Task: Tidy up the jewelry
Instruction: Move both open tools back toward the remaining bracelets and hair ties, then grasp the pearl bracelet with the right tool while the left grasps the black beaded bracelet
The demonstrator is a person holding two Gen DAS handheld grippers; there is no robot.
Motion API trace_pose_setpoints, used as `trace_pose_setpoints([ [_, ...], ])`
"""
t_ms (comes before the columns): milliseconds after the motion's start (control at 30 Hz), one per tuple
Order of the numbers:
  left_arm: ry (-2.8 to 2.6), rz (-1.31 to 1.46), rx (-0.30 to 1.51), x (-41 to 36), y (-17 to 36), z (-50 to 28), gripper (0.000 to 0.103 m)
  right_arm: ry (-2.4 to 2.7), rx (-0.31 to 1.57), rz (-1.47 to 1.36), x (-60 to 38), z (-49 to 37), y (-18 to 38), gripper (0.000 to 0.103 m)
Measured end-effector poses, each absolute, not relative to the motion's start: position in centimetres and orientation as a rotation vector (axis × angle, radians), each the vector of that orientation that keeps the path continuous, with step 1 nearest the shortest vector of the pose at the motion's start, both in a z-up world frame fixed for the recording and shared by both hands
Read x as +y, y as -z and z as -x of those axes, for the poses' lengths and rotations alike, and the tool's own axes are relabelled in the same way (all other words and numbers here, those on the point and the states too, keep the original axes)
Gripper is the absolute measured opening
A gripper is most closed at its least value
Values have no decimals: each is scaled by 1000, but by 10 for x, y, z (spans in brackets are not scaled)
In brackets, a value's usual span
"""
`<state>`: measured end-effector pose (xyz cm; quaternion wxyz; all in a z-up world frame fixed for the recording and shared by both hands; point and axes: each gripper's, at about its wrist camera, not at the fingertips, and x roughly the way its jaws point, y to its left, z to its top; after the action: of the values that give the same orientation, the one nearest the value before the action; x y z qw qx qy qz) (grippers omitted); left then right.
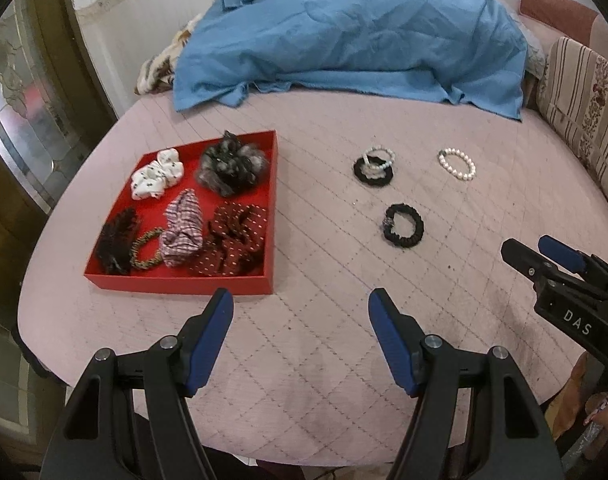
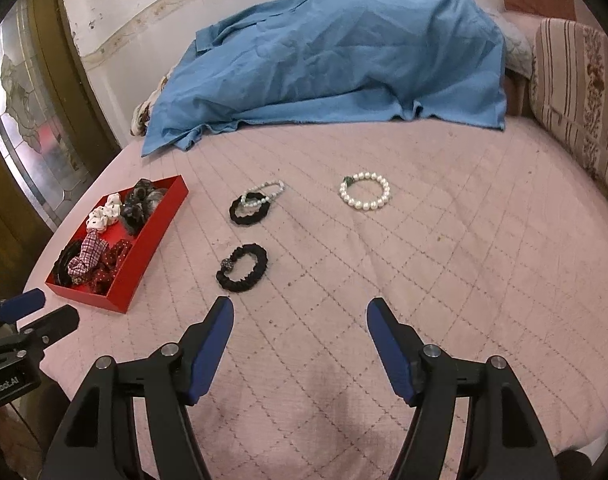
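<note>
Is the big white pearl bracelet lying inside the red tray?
No, the white pearl bracelet lies on the pink cover, far to the right of the red tray.

Both views look forward and steeply down over a pink quilted bed [image 1: 324, 340], each from just behind its own pair of fingers at the bottom of the frame. The left wrist view sits close to the red tray [image 1: 176, 280], left of centre. The right wrist view stands further right, with the tray [image 2: 144, 256] at its left edge. Both share the bracelets, the tray and the blue cloth [image 1: 344, 32] at the top.
</note>
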<state>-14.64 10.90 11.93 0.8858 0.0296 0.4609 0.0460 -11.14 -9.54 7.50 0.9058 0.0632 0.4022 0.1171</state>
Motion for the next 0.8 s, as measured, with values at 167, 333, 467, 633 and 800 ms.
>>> trace_pose_setpoints([
  [167,-75,-65,981,102,-111,136,69,-241,850,-136,-103,105,-66,74],
  [333,-24,-48,989,93,-106,120,69,-243,880,-179,-120,92,-55,74],
  [467,43,8,1003,83,-99,93,69,-222,906,-215,-140,73,-49,74],
  [633,136,55,1012,66,-76,53,68,-216,925,-241,-157,42,-43,74],
  [800,162,78,1034,62,-54,24,51,-208,932,-209,-159,4,-37,65],
])
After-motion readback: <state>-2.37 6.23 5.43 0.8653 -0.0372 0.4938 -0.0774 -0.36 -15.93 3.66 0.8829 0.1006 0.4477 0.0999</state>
